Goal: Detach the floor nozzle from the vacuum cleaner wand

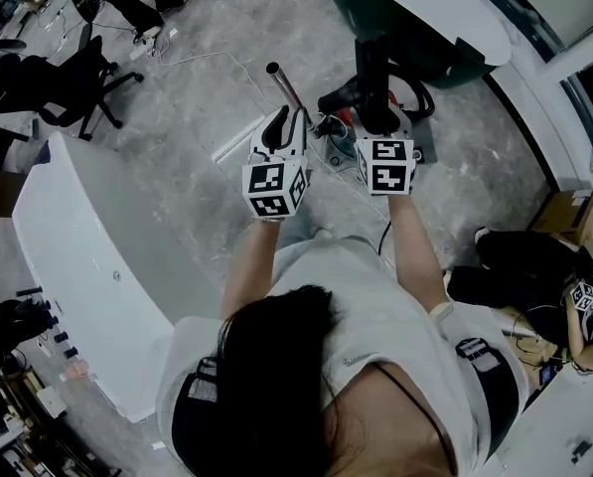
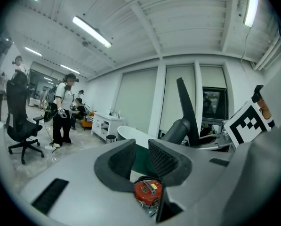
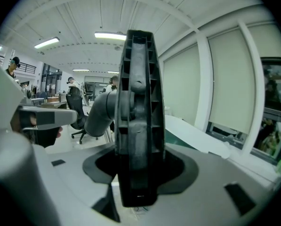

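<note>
The black floor nozzle (image 1: pixel 371 68) stands upright between the jaws of my right gripper (image 1: pixel 379 119), which is shut on it. Seen from the right gripper view, the nozzle (image 3: pixel 136 121) fills the middle and its grey neck (image 3: pixel 97 117) bends off to the left with nothing attached. The metal wand (image 1: pixel 286 87) slants over the floor just ahead of my left gripper (image 1: pixel 280 129). In the left gripper view the jaws of the left gripper (image 2: pixel 141 158) stand apart with nothing between them; the nozzle (image 2: pixel 185 119) shows to their right. A red part of the vacuum (image 2: pixel 148 192) lies below.
A white bathtub (image 1: pixel 82 256) stands at the left and another (image 1: pixel 445 8) at the top. A black office chair (image 1: pixel 73 87) is at the upper left. A white cable (image 1: pixel 217 58) runs over the floor. Cardboard boxes (image 1: pixel 574 217) and a seated person are at the right.
</note>
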Demonstrator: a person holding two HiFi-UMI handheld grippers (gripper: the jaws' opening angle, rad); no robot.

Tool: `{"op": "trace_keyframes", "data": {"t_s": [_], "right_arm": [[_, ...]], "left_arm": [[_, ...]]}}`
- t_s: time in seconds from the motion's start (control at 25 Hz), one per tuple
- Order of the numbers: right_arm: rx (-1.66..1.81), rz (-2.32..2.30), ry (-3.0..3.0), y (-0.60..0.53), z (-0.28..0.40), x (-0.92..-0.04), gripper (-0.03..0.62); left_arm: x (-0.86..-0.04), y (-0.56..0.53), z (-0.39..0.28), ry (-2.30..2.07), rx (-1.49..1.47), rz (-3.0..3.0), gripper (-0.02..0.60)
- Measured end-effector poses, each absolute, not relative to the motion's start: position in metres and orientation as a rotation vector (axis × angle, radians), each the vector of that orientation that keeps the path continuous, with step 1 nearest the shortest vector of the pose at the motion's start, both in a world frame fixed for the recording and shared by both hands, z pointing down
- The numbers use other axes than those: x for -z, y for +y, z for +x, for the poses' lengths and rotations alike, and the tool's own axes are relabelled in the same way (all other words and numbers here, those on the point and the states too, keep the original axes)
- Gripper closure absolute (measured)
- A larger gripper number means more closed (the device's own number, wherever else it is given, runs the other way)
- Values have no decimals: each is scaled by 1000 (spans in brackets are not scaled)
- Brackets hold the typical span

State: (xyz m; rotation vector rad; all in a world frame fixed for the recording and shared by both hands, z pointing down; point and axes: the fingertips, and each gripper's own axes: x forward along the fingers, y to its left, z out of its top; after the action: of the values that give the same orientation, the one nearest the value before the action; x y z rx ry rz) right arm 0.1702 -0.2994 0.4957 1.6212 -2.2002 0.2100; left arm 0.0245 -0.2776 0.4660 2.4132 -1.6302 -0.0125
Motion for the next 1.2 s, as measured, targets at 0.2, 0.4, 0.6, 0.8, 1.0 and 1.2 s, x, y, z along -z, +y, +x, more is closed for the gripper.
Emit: {"op": "trace_keyframes", "data": {"t_s": [0.2, 0.4, 0.6, 0.8, 1.0, 1.2], "right_arm": [[-225, 1631, -2218, -294, 169, -493, 364], [-241, 1634, -2234, -287, 161, -491, 364], [-262, 1640, -2227, -274, 157, -495, 364], [-275, 1662, -2193, -265, 151, -500, 364], [-264, 1680, -2185, -260, 140, -499, 364], [-259, 1685, -2160, -255, 128, -501, 364]], "left_arm": [[-461, -270, 27, -1641, -13, 2416, 505], [-453, -263, 22, -1657, -27, 2410, 518], [-454, -253, 21, -1653, -27, 2401, 520], [-463, -244, 15, -1658, -71, 2359, 539], [-465, -240, 10, -1619, -56, 2355, 549], [-463, -236, 3, -1596, -48, 2364, 561]]}}
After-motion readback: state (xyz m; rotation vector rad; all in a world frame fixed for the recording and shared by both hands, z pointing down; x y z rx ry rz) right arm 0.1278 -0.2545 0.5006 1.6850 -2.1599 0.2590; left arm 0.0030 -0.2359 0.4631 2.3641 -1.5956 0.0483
